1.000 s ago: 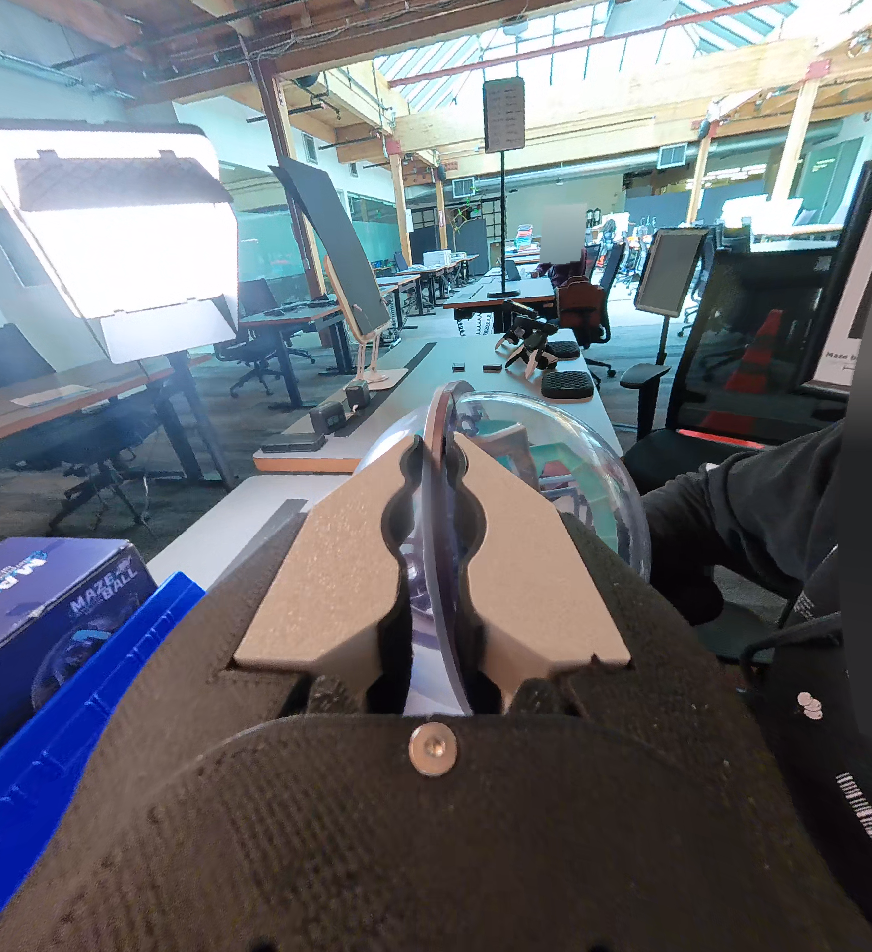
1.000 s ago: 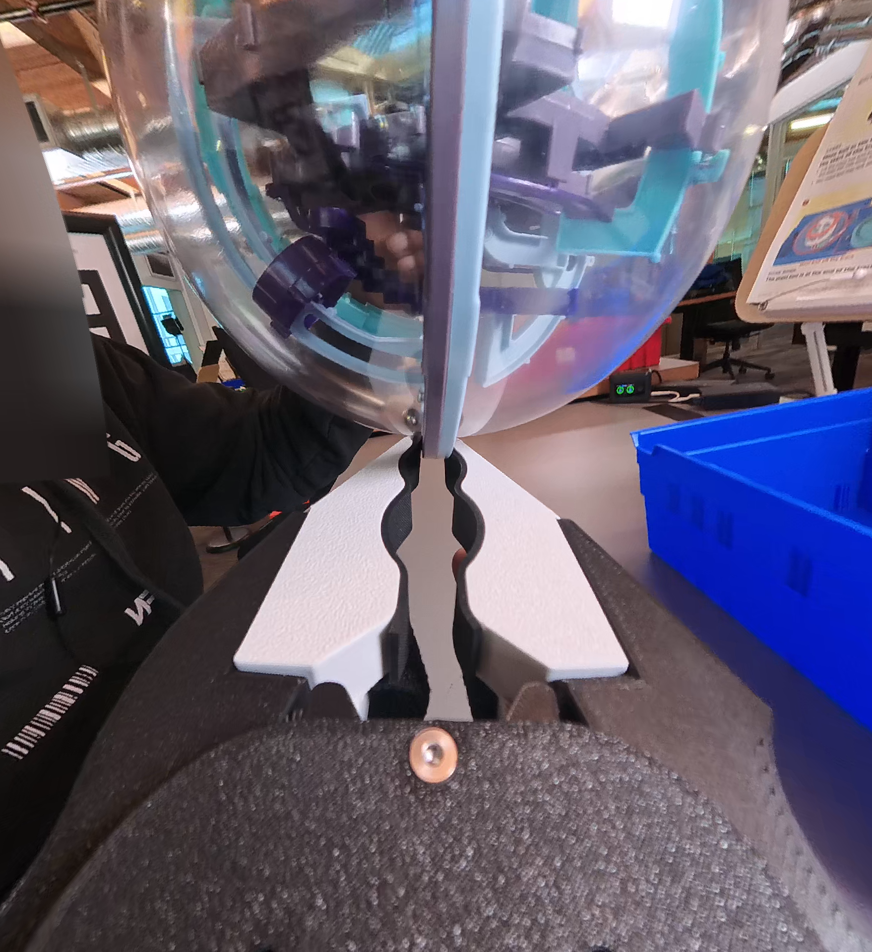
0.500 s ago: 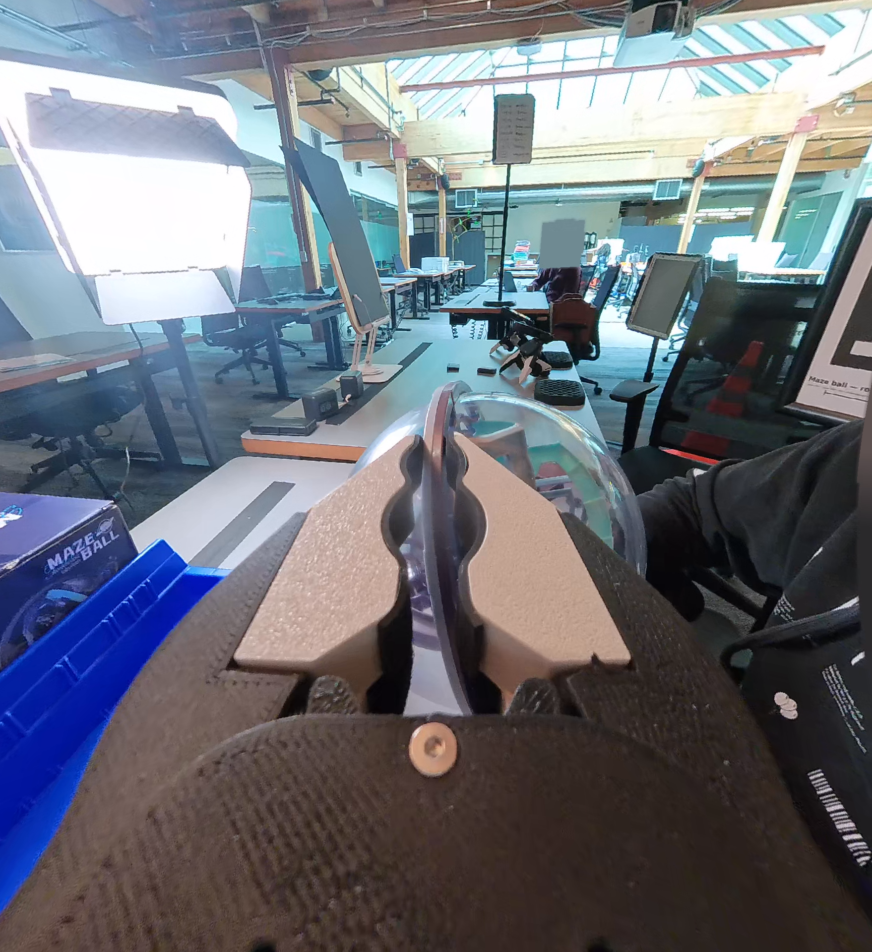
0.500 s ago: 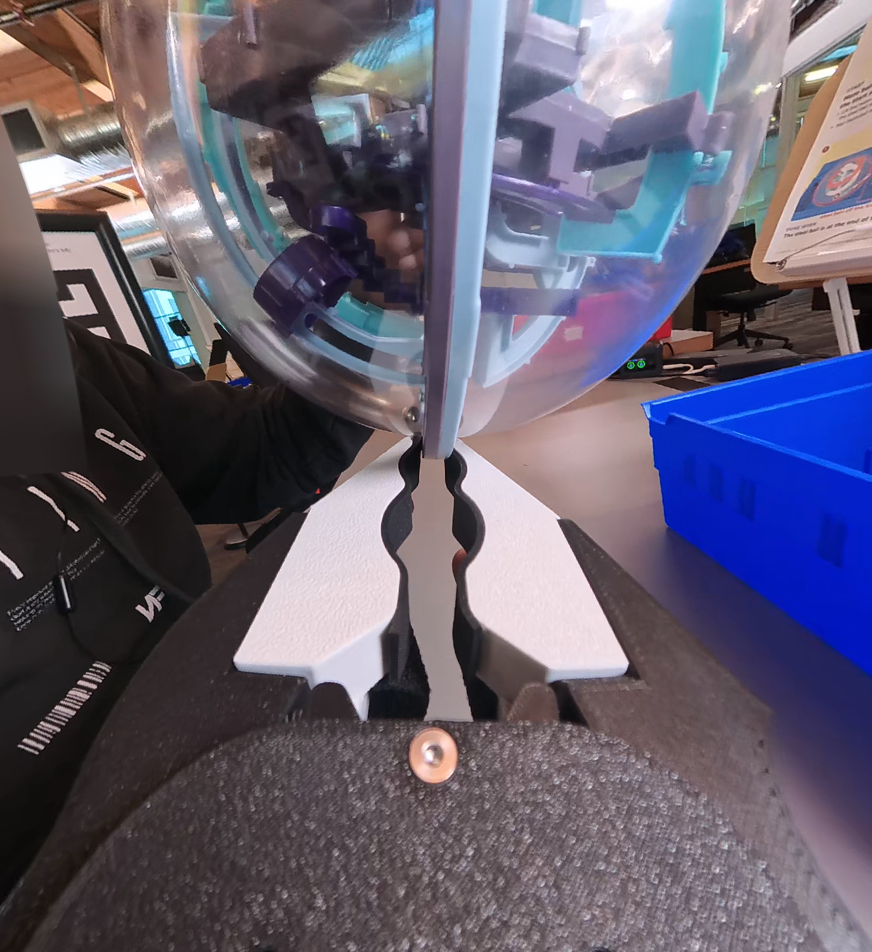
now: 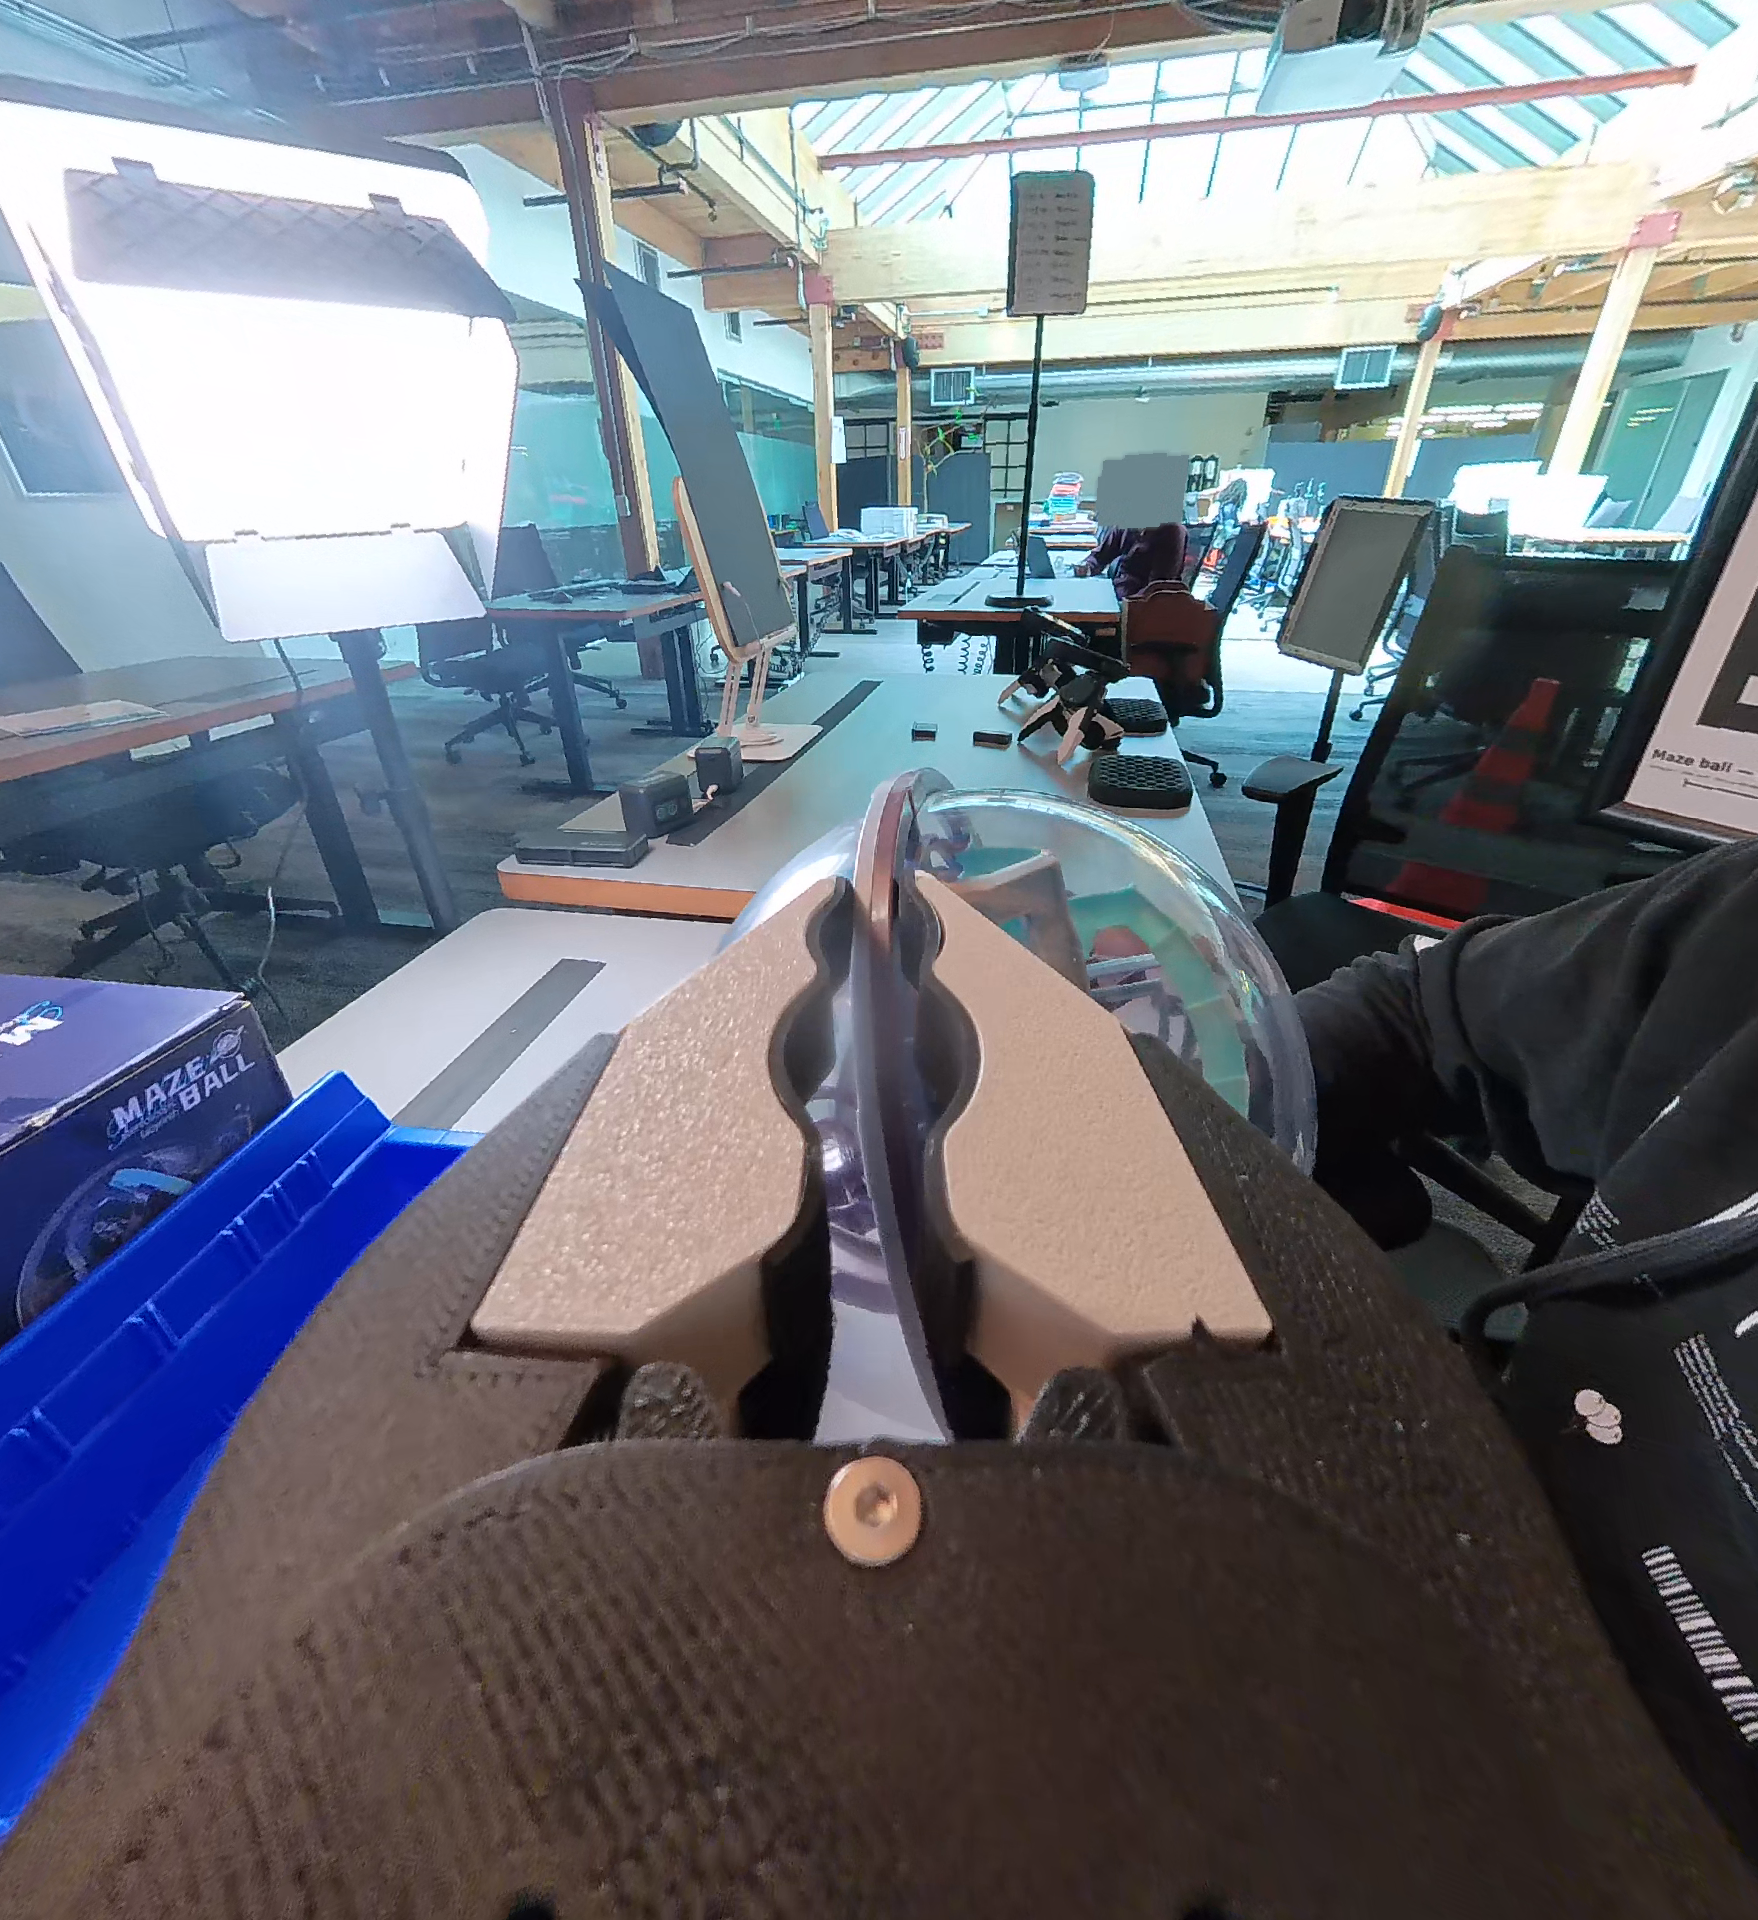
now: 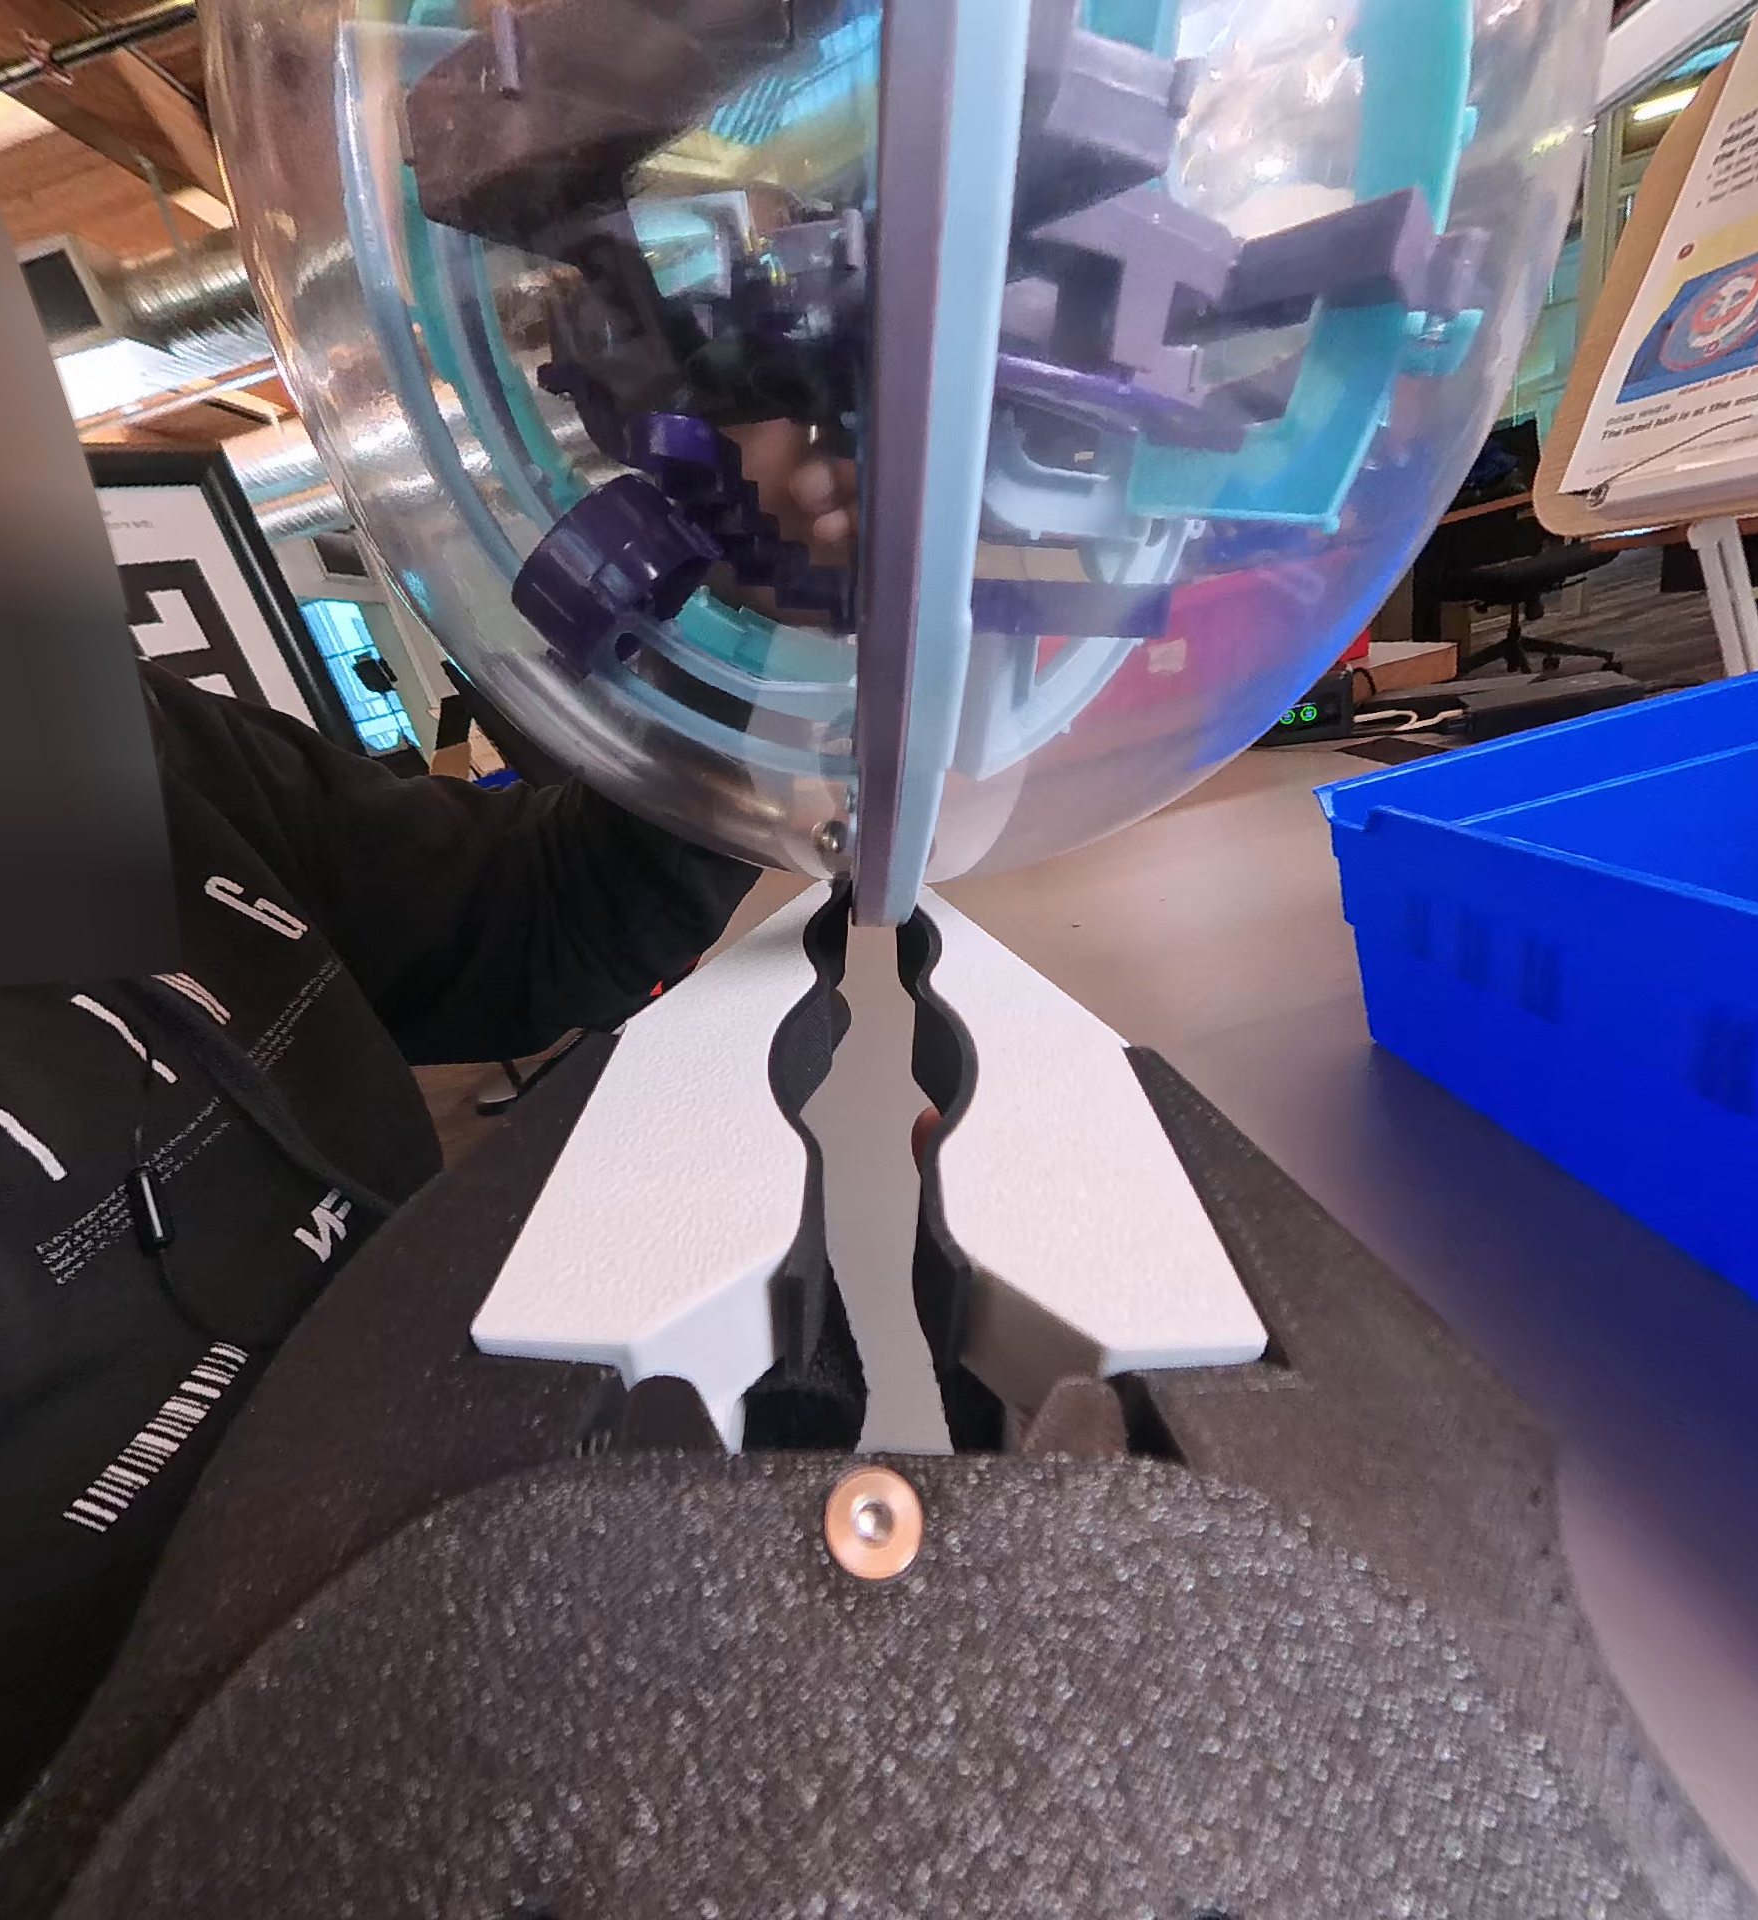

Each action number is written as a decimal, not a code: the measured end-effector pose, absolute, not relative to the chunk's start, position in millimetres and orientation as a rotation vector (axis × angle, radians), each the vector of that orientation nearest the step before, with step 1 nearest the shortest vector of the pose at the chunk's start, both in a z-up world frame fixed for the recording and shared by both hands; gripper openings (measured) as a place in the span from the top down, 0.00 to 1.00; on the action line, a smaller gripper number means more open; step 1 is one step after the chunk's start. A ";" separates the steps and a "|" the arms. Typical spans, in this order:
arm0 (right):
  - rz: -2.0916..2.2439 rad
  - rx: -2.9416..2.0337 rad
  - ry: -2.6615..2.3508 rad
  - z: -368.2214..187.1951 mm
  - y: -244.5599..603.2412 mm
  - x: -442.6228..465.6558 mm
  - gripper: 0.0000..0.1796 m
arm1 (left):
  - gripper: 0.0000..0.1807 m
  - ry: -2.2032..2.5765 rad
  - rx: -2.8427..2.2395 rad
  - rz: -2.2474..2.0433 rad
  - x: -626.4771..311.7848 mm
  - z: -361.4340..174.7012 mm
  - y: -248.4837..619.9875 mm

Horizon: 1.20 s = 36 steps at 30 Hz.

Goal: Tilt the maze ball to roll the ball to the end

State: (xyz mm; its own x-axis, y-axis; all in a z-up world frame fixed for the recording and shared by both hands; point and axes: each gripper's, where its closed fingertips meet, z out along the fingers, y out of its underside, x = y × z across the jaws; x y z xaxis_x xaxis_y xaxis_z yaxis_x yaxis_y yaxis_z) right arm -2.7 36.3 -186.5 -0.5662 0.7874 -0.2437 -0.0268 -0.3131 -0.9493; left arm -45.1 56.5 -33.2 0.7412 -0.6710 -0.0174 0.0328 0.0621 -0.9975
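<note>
Maze ball (image 6: 958, 416), clear glossy sphere with teal and purple plastic tracks inside, held in the air above the grey table (image 6: 1197, 914). Left gripper (image 5: 880, 904) and right gripper (image 6: 875, 914), matte wavy-edged fingers, each pinch its thin flat equator rim. Ribbed blue bin (image 6: 1602, 935) sits close to one side, dark sleeve (image 6: 418, 894) opposite

maze ball (image 6: 1114, 416) top cropped, steel ball unseen

Light grey tabletop (image 6: 1218, 914) carries blue bin (image 6: 1623, 935) at right in right wrist view. In left wrist view, dark printed box (image 5: 75, 1122) just behind bin, probably on same surface.
</note>
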 end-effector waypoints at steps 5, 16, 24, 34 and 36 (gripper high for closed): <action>1.948 -1.005 -1.372 -188.3 33.9 -4.3 0.96 | 0.96 0.560 -1.433 -0.576 -46.5 -34.7 56.1; 1.972 -1.064 -1.387 -198.5 26.4 -5.4 0.96 | 0.96 0.510 -1.459 -0.627 -54.5 -47.5 56.4; 1.988 -1.097 -1.410 -205.3 21.4 -5.3 0.96 | 0.96 0.476 -1.479 -0.650 -60.9 -57.8 55.9; 2.047 -1.119 -1.417 -208.3 13.8 -6.9 0.97 | 0.96 0.457 -1.509 -0.631 -64.2 -62.4 53.5; 2.049 -1.122 -1.420 -208.8 12.8 -6.6 0.96 | 0.96 0.454 -1.512 -0.634 -64.9 -63.6 53.7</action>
